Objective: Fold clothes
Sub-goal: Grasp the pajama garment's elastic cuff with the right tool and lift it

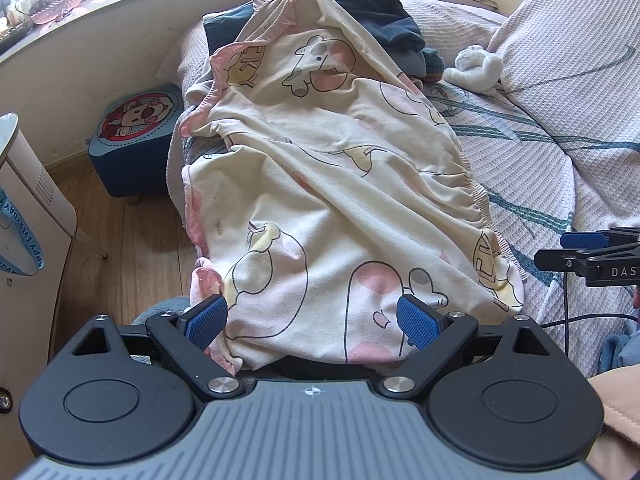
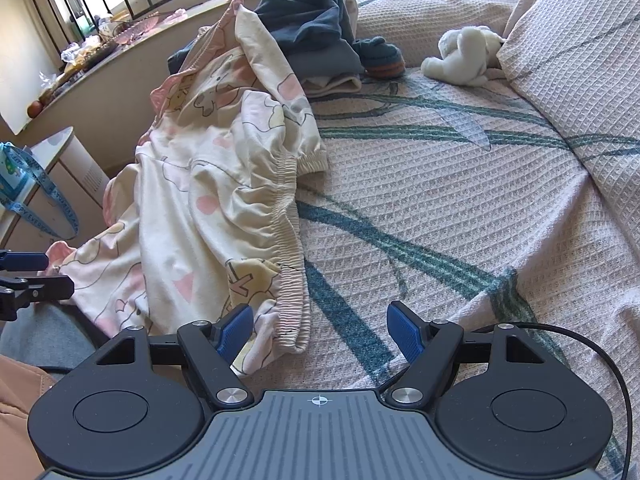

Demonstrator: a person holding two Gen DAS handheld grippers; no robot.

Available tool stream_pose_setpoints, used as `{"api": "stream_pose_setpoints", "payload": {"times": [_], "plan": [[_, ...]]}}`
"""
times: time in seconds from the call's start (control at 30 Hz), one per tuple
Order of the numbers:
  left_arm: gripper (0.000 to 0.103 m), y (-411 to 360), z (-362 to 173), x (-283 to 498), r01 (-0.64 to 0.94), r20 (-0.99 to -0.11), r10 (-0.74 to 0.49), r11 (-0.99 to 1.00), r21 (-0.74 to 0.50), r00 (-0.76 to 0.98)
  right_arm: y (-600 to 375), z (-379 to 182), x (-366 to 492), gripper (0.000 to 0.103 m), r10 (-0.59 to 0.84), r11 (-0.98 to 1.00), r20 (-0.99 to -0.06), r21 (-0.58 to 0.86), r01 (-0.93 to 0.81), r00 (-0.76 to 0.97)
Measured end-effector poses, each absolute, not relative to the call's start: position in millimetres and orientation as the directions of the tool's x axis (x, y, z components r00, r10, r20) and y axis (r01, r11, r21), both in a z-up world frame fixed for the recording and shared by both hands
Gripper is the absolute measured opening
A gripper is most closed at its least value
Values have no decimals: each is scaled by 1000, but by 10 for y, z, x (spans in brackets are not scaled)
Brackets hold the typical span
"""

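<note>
Cream cartoon-print garment [image 1: 340,184] lay rumpled along the left side of the bed [image 2: 460,184], its long axis running straight away from the person toward the sill; far end draped up against a pile of dark folded clothes [image 2: 316,28], near end hanging over the bed edge by the person's lap; elastic waistband [image 2: 286,216] formed the right-hand border, gathered and wavy; pink ruffled trim ran down the left border. Left gripper [image 1: 312,322] stood with jaws spread wide, the near hem lying between its blue pads, cloth not pinched; right gripper [image 2: 320,334] likewise spread wide, its left pad touching or just beside the waistband's near corner, its right pad over bare bedspread. Left gripper sat squarely on the garment's axis, so nearer its middle; right gripper sat off to the garment's right edge. Judged: garment not in any neat fold, so folding remained to be done on it; a near-end grasp would have both grippers pull along the long axis. White plush toy [image 2: 466,54] lay well apart, by the pillow.
</note>
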State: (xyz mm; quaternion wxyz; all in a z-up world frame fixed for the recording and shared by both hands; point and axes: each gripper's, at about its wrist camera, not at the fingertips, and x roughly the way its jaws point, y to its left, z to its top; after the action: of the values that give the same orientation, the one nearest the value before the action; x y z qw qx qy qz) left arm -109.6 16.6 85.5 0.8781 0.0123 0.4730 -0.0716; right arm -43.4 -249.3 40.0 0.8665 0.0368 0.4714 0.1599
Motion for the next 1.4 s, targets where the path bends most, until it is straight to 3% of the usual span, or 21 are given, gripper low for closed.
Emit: {"api": "stream_pose_setpoints", "payload": {"times": [0.23,0.63,0.73,0.87,1.03,1.07,1.13,1.23,1.3,1.4], "plan": [[92,-86,923,-1027,230,-818,-169,972,-46,550,-2471,544,-335,76,335,939,-764,220,-266,552],[91,-918,747,-747,496,-787,-410,854,-155,461,-2495,611,161,76,376,923,-686,217,-319,622],[85,-1021,597,-615,539,-785,-445,825,-172,431,-2510,589,340,74,387,918,-666,215,-332,637],[42,-1025,364,-463,509,-829,-396,846,-162,395,-2407,404,683,61,406,908,-672,223,-353,619],[22,-783,232,-386,439,-848,-373,878,-192,375,-2267,198,926,47,449,883,-705,256,-393,549],[20,-748,229,-370,429,-849,-375,881,-201,372,-2245,158,954,44,454,879,-713,262,-397,534],[19,-686,224,-340,414,-849,-385,882,-224,362,-2222,92,979,22,461,876,-727,281,-391,509],[19,-662,240,-324,410,-849,-393,881,-237,353,-2238,50,983,8,439,887,-756,276,-371,486],[21,-668,307,-359,422,-841,-409,872,-247,353,-2316,163,975,7,408,900,-753,237,-365,517],[36,-716,398,-364,461,-822,-445,848,-260,354,-2569,561,1053,6,327,936,-696,146,-321,639]]}}
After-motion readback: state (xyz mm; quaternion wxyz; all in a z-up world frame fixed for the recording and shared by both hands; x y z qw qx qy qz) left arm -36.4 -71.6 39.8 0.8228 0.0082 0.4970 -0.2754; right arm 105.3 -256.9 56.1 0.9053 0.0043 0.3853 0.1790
